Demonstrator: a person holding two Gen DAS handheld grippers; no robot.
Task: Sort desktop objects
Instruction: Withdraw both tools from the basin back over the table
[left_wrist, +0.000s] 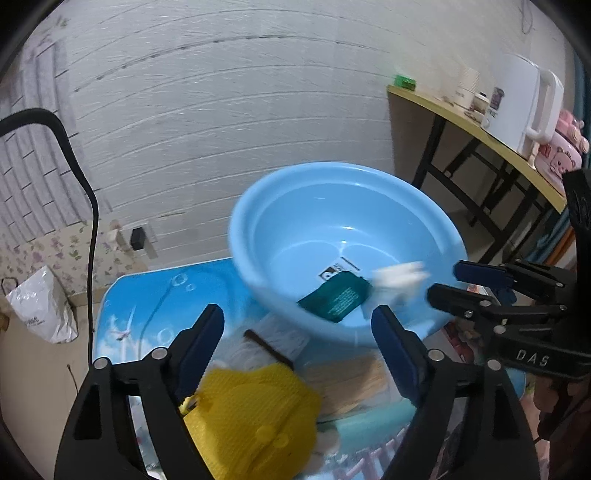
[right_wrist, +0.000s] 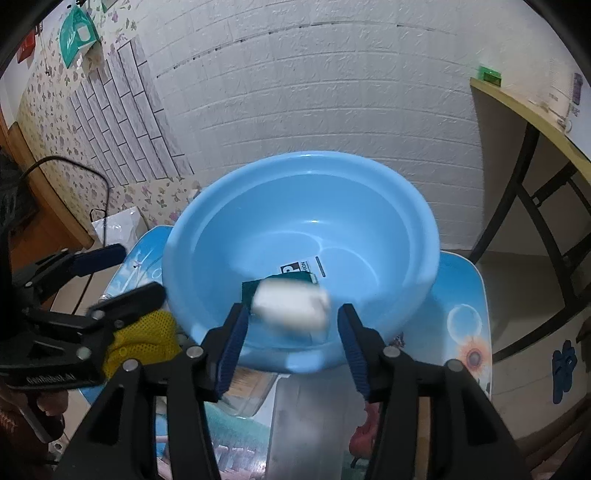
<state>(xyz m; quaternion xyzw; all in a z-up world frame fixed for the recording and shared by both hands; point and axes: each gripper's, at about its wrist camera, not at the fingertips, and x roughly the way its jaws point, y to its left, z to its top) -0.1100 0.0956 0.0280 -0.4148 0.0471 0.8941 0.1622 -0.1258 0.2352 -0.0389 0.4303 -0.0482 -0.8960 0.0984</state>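
Dropping white packet (right_wrist: 291, 304) into blue basin (right_wrist: 221, 229): right gripper (right_wrist: 291, 328) slightly apart, left gripper (left_wrist: 297, 332) wide, both empty; next grab yellow pouch (left_wrist: 255, 417) at table's (left_wrist: 147, 295) near edge

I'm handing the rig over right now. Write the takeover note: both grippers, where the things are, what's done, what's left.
Left gripper: open, empty, hanging over the yellow mesh item on the small table.
Right gripper: open, nothing pressed between its pads. A blurred white item shows just ahead of it, over the blue basin; it looks just let go.
Done: a dark green packet lies in the basin.
Left: the yellow mesh item, the clear packet with a brown strip beside it, and whatever else lies on the table near the basin; some of it is hidden by the grippers.
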